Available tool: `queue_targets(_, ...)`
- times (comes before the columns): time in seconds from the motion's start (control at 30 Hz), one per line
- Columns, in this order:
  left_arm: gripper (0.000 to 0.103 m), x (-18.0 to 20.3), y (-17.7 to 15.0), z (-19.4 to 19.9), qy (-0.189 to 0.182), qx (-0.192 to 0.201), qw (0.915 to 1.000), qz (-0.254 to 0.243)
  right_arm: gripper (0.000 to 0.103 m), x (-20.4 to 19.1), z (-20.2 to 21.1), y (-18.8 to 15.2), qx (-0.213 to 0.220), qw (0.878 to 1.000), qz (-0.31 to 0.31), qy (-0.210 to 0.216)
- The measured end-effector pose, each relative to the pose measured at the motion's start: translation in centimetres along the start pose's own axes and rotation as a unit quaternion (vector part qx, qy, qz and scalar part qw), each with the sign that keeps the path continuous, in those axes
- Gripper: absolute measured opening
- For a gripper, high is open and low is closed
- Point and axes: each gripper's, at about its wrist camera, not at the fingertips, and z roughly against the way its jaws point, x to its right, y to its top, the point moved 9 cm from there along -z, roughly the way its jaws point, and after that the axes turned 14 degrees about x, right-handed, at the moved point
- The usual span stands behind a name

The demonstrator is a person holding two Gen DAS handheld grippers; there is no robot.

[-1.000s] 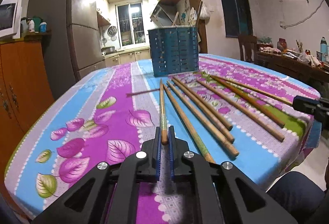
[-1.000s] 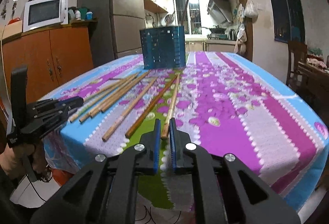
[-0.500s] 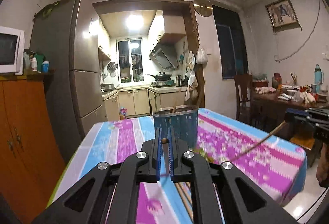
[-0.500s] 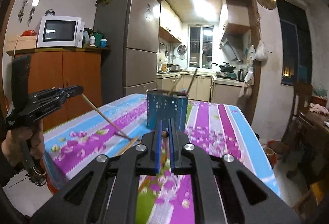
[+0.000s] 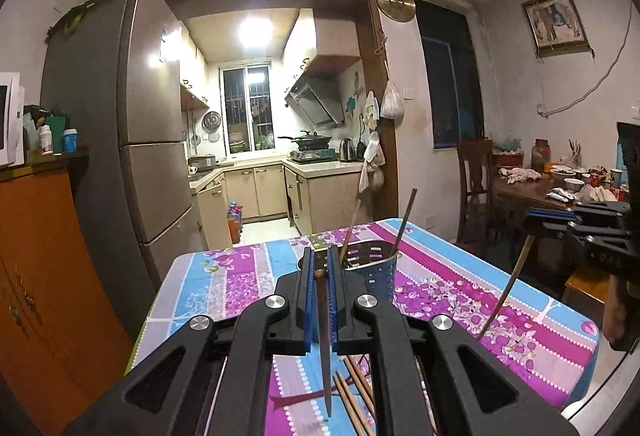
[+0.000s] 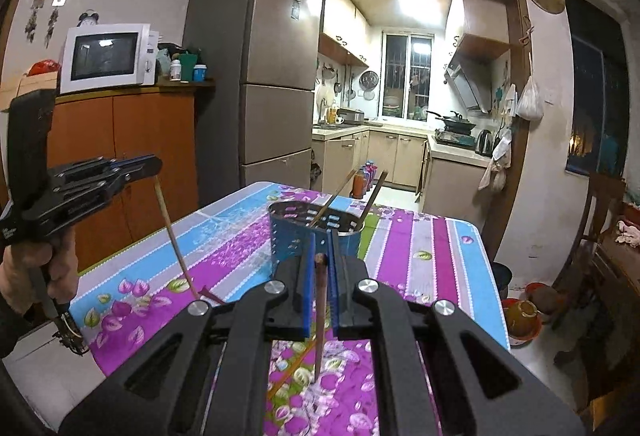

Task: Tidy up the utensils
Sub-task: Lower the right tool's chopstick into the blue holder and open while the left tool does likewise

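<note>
Both claws are mid-carry, each bringing one chopstick toward the blue perforated holder [image 5: 372,268]. The left claw [image 5: 320,276] is pinching a dark chopstick [image 5: 325,340] near its top end, so the stick hangs down below the jaws with its tip above the floral tabletop [image 5: 224,276]. The right claw [image 6: 320,268] grips a reddish-brown chopstick [image 6: 319,312] the same way, hanging nearly upright. The holder stands just ahead of each claw, a little to the right in the left wrist view and almost dead ahead in the right wrist view, and two chopsticks [image 5: 404,220] already lean inside it. More loose chopsticks [image 5: 354,392] lie on the tabletop below and behind the left claw (so the task looks only partly done). The next move probably calls for lifting each hanging tip clear of the holder's rim, centring it over the opening ahead, then lowering and letting go, likely one claw at a time, since both claws arriving together would crowd the opening and might knock the leaning sticks.
</note>
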Motion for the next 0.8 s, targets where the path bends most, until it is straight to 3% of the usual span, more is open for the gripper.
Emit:
queue_targets(0.23,0.007,-0.9,2.6,-2.1,0.001,0.002,0.9999,0.016,0.005,1.6,-2.2,3.4,0.006,1.0,-0.01,0.002)
queue_targets(0.67,0.007,-2.5,14.5,-7.5,0.006,0.054,0.9981,0.028,0.005,4.5,-8.5,14.6,0.042,0.999,-0.024,0.005)
queue_targets(0.8,0.007,-2.9,16.2,-10.1,0.012,0.053,0.9981,0.029,0.005,5.3,-10.9,16.9,0.046,0.999,-0.025,0.0)
